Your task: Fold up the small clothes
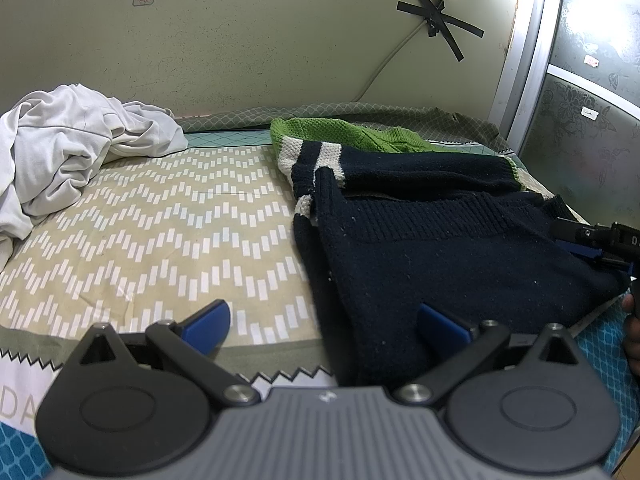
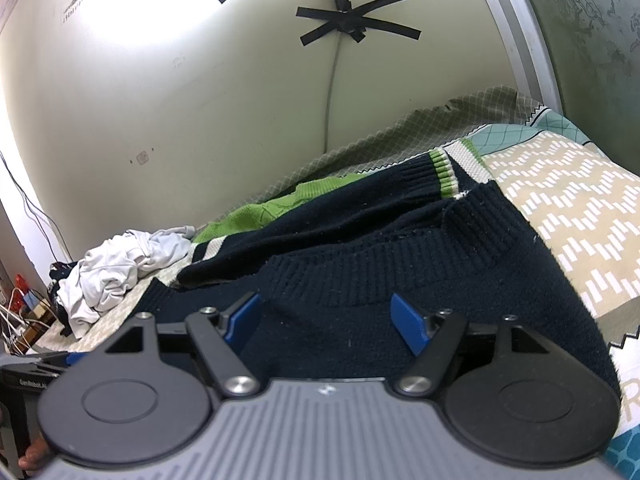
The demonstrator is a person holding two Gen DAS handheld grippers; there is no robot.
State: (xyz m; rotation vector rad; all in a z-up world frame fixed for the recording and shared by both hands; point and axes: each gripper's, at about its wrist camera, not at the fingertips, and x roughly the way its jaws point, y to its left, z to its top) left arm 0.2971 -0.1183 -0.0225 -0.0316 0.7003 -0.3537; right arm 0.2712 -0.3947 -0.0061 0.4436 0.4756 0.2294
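Observation:
A navy knit sweater (image 1: pixel 440 240) with green and cream bands lies partly folded on the bed; it also fills the right wrist view (image 2: pixel 380 264). My left gripper (image 1: pixel 324 326) is open at the sweater's near left edge, with its right fingertip (image 1: pixel 442 326) over the navy knit. My right gripper (image 2: pixel 326 322) is open, low over the sweater's ribbed hem, with nothing between its fingers. The right gripper also shows at the right edge of the left wrist view (image 1: pixel 596 242). A crumpled white garment (image 1: pixel 68 144) lies at the far left of the bed.
The bed has a beige chevron-patterned sheet (image 1: pixel 168 232) and meets a pale wall (image 1: pixel 240 40) at the back. A cable and black tape cross (image 1: pixel 438 20) hang on the wall. A frosted glass door (image 1: pixel 592 92) stands at the right. Boxes and cables (image 2: pixel 24 316) lie beyond the bed's far end.

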